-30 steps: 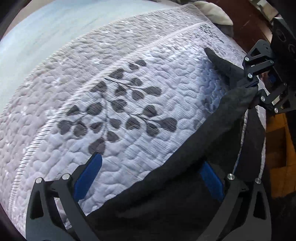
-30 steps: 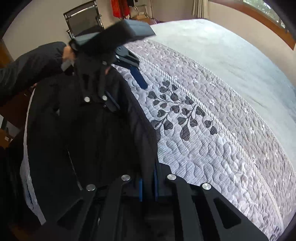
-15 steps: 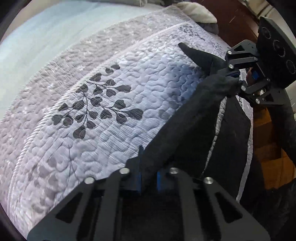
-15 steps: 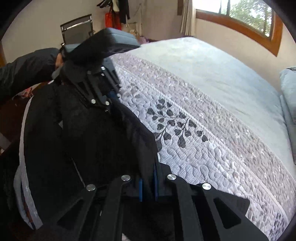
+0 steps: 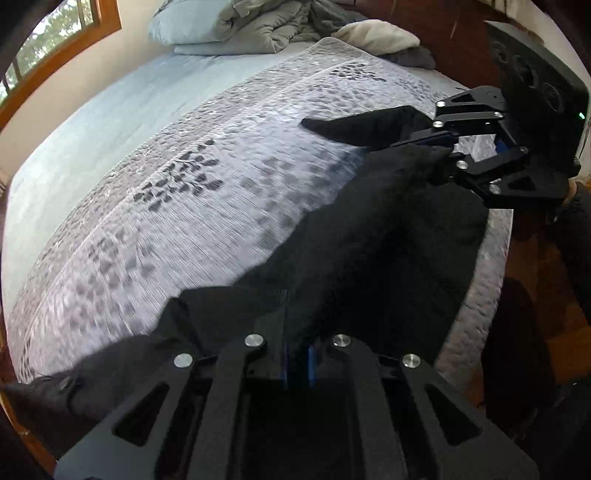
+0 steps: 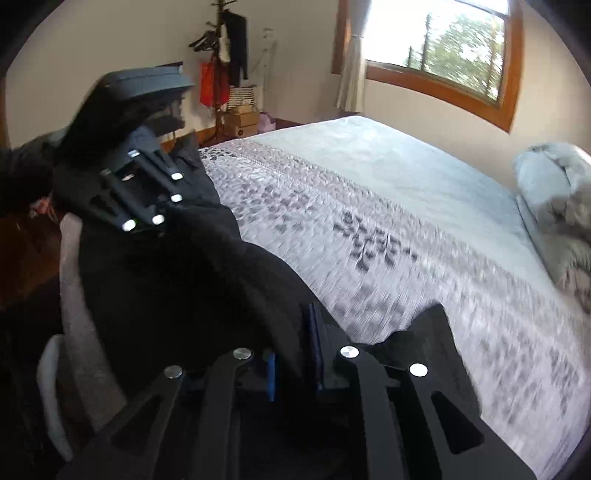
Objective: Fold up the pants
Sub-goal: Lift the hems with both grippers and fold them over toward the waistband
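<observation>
The black pants (image 5: 376,229) hang stretched between my two grippers above the near edge of the bed. My left gripper (image 5: 297,354) is shut on one end of the top edge of the pants. My right gripper (image 6: 293,354) is shut on the other end, with cloth (image 6: 192,280) draping down to its left. In the left wrist view the right gripper (image 5: 439,146) shows at upper right, pinching the cloth. In the right wrist view the left gripper (image 6: 162,225) shows at upper left. The lower part of the pants is hidden.
A quilted grey mattress pad with leaf print (image 5: 192,184) covers the near side of the bed; a pale blue sheet (image 6: 388,162) lies beyond. Pillows and a duvet (image 5: 251,26) are piled at the head. A coat rack (image 6: 225,55) and window (image 6: 443,44) stand behind. Wooden floor (image 5: 569,339) lies beside the bed.
The left gripper, open a second ago, has shut on the pants. Both grippers have risen, lifting the pants off the bed, and the views have tilted up towards the room.
</observation>
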### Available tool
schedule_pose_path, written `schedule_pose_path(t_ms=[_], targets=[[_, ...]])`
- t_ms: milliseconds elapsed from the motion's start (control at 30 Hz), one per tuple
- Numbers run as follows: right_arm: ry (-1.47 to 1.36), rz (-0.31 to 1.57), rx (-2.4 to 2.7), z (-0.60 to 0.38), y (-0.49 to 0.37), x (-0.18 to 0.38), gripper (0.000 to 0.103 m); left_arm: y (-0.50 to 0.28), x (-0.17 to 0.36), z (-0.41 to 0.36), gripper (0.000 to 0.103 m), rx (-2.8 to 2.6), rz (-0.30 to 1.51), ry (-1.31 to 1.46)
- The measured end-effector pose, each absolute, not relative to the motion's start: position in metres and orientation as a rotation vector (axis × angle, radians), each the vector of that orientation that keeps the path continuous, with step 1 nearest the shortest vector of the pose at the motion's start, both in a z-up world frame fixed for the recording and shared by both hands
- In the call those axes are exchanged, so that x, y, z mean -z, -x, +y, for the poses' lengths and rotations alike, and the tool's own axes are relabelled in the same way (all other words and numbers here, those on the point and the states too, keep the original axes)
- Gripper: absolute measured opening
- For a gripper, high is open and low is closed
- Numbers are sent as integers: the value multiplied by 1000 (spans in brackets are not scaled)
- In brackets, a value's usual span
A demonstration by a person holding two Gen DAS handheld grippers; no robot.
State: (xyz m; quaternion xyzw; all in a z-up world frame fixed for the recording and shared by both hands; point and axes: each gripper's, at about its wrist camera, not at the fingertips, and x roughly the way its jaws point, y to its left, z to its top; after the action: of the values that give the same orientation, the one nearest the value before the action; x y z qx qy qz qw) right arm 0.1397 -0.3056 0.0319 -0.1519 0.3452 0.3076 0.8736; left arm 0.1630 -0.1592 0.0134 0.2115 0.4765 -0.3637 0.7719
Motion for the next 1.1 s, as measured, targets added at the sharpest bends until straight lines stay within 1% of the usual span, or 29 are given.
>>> schedule_pose_path(t_ms=[100,233,333,500,633,700,767,800,833,867,900,933,1000,1067,1100], targets=[[266,764,-618,-310,-109,-14,14,-131,0,-165,5,751,1048,-444],[267,837,-592,-307,-77,11,17,-92,29,-172,5,703,1097,-436],[252,875,-572,-308,-66,29,17,-71,51,-177,5,681,1120,-423],[200,924,-539,-314,-66,57,18,-72,84,-177,5,638,1173,-328],[208,954,-525,-313,-60,66,21,-78,89,-172,6,631,1206,-270],[188,967,-540,-312,-56,64,33,-78,89,-170,8,634,1214,-255],[107,971,-573,-315,-50,56,65,-78,88,-168,11,638,1216,-248],[65,961,-589,-318,-47,51,73,-78,88,-168,19,638,1223,-244],[-1,928,-602,-323,-41,40,83,-78,89,-167,29,640,1241,-236],[-45,895,-600,-327,-37,30,84,-78,88,-166,35,647,1253,-222],[-103,851,-584,-334,-34,17,84,-76,87,-165,45,660,1259,-204],[-140,826,-553,-340,-34,6,85,-73,85,-164,50,676,1261,-183],[-155,802,-420,-343,-41,-9,85,-66,80,-163,51,687,1252,-170],[-83,818,-271,-336,-54,-13,85,-59,73,-160,56,685,1235,-150],[-16,849,-168,-328,-66,-8,85,-57,68,-156,66,659,1217,-130]])
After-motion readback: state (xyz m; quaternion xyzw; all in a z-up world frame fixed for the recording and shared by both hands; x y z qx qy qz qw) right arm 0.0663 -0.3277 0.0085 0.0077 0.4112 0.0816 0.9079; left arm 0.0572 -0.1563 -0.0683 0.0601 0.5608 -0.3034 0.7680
